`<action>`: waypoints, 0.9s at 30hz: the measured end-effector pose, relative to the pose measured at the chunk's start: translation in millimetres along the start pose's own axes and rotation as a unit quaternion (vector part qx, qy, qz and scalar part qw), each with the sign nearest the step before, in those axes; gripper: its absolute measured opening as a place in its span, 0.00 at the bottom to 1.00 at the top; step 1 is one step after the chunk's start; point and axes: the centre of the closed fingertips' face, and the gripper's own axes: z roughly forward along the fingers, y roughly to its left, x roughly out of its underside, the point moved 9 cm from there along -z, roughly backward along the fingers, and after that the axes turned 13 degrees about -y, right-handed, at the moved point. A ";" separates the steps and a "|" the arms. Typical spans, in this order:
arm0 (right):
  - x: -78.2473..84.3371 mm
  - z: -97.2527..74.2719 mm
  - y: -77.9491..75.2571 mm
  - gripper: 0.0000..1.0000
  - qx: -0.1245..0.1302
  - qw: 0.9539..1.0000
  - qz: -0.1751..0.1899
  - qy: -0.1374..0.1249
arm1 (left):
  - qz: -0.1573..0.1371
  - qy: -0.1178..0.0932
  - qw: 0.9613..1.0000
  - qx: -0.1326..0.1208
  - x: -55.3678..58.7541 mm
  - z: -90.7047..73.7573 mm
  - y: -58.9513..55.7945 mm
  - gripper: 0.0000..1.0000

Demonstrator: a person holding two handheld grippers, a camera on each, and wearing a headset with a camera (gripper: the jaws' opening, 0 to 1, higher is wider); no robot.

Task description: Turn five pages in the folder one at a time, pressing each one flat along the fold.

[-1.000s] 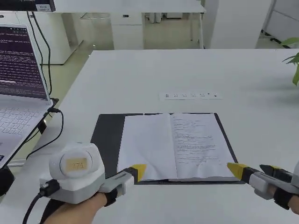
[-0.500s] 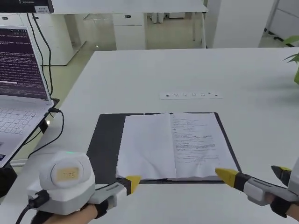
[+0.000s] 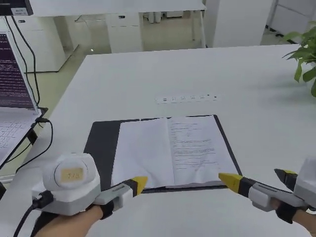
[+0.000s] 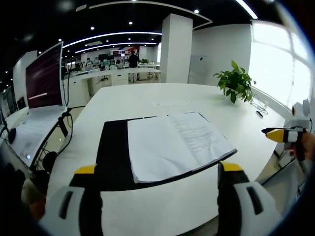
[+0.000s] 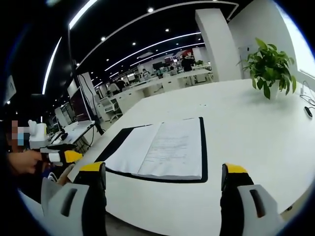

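The folder point(image 3: 101, 143) lies open on the white table, black cover down. Its left page is blank and its right page point(image 3: 193, 148) carries printed text. Both pages lie flat. My left gripper point(image 4: 157, 168) is open, just short of the folder's near left edge, with one yellow fingertip point(image 3: 138, 183) by the blank page's near corner. My right gripper point(image 3: 257, 177) is open too, at the near right corner, its inner fingertip point(image 3: 229, 180) close to the cover's edge. Neither gripper holds anything. The folder point(image 5: 162, 147) lies ahead of the right gripper point(image 5: 163, 168).
An open laptop point(image 3: 10, 98) stands at the left table edge, and its black cable point(image 3: 47, 143) loops toward the folder. A white power strip point(image 3: 186, 98) lies beyond the folder. A potted plant point(image 3: 303, 64) is at the far right. The near table edge runs under both grippers.
The camera has panned right, so everything sits further left. The right gripper has edged a little toward the folder's near right corner and its tips look further apart. The pages have not moved.
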 end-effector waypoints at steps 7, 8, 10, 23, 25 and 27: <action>1.5 -5.1 0.2 0.95 -0.005 1.000 -0.002 -0.002 | 0.018 -0.012 0.997 0.071 -1.0 34.0 -35.1 0.98; 1.7 -5.8 0.5 0.95 -0.006 1.000 -0.002 -0.004 | 0.018 -0.011 0.997 0.077 -0.4 40.2 -40.5 0.96; 1.8 -6.7 0.5 0.94 -0.005 1.000 -0.002 -0.005 | 0.022 -0.013 0.995 0.092 0.3 49.2 -48.7 0.95; 3.1 -6.0 2.8 0.90 -0.004 1.000 -0.008 -0.016 | 0.044 -0.015 0.982 0.181 19.2 121.1 -114.6 0.86; 3.7 -5.0 3.1 0.90 -0.004 1.000 -0.009 -0.018 | 0.043 -0.010 0.982 0.185 24.6 129.9 -122.4 0.84; 4.7 -4.0 1.7 0.89 0.000 1.000 -0.008 -0.015 | 0.046 -0.009 0.981 0.189 32.9 139.8 -131.2 0.82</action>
